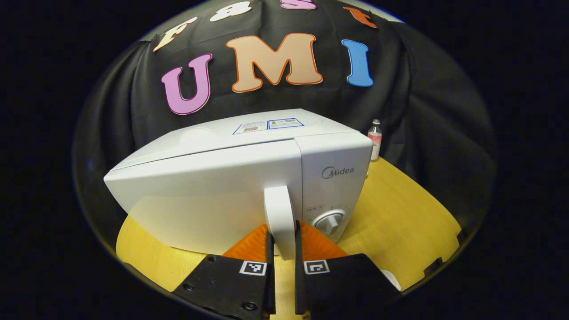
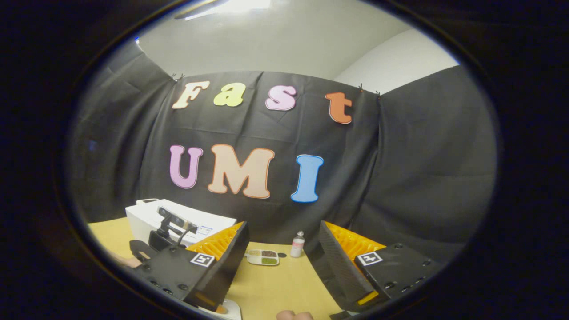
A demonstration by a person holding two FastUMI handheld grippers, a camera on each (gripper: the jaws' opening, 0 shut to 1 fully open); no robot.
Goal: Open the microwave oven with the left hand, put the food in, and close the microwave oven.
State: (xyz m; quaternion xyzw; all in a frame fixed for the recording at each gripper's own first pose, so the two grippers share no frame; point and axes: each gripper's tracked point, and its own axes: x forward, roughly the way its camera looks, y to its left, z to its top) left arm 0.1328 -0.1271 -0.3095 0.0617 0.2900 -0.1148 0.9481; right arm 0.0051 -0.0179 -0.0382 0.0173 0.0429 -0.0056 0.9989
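Observation:
A white microwave oven (image 1: 222, 178) stands on the yellow wooden table (image 1: 400, 222), its door looking shut or nearly so. My left gripper (image 1: 283, 249) is shut on the upright white door handle (image 1: 279, 213), one finger pressing on each side. In the right gripper view, my right gripper (image 2: 282, 262) is held above the table, open wide and holding nothing. Beyond it lies the food, a small divided tray (image 2: 263, 257) with dark and green portions. The microwave (image 2: 146, 218) is at the left there, with the left gripper's camera (image 2: 174, 221) in front of it.
A small bottle with a pink label (image 1: 374, 140) stands right of the microwave, next to the tray (image 2: 297, 244). The control knob (image 1: 329, 221) is right of the handle. A white rounded object (image 2: 229, 311) and part of a hand (image 2: 293, 315) sit at the bottom edge.

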